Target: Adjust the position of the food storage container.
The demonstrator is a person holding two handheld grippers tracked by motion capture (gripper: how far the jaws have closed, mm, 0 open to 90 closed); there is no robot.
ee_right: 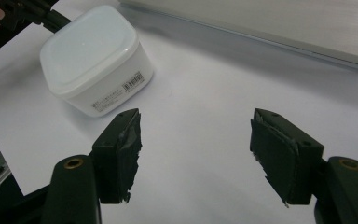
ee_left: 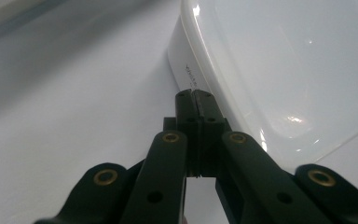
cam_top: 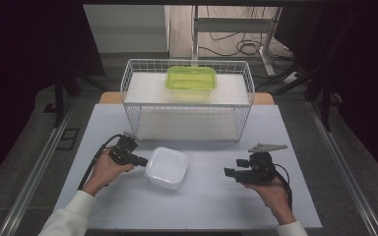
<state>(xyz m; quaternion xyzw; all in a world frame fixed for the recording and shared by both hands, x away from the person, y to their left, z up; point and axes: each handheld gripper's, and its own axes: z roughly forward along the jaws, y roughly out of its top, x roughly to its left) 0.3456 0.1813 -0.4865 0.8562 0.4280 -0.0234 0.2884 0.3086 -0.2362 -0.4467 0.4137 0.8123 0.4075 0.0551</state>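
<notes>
Left hand (cam_top: 106, 169) wrapped around the left gripper (cam_top: 141, 160), forearm in a white sleeve (cam_top: 71, 216) entering from the lower left edge, gripper aimed rightward at the white lidded container (cam_top: 166, 167). Jaws of the left gripper (ee_left: 196, 100) pressed together at the container's (ee_left: 279, 70) rim; cannot tell from the left gripper view whether the lid's lip is pinched between them or merely touched. Right hand (cam_top: 274, 192) cupped under the right gripper (cam_top: 228, 172), pointed leftward toward the container, well apart from it. Right gripper (ee_right: 196, 135) spread wide, nothing between the jaws. Container (ee_right: 95, 58): square with rounded corners, opaque white, translucent lid closed, barcode label on one side wall. Resting on the white table (cam_top: 211, 201), just in front of the wire basket (cam_top: 187, 101) and left of its middle. On the basket's upper shelf, a green translucent container (cam_top: 191, 78).
</notes>
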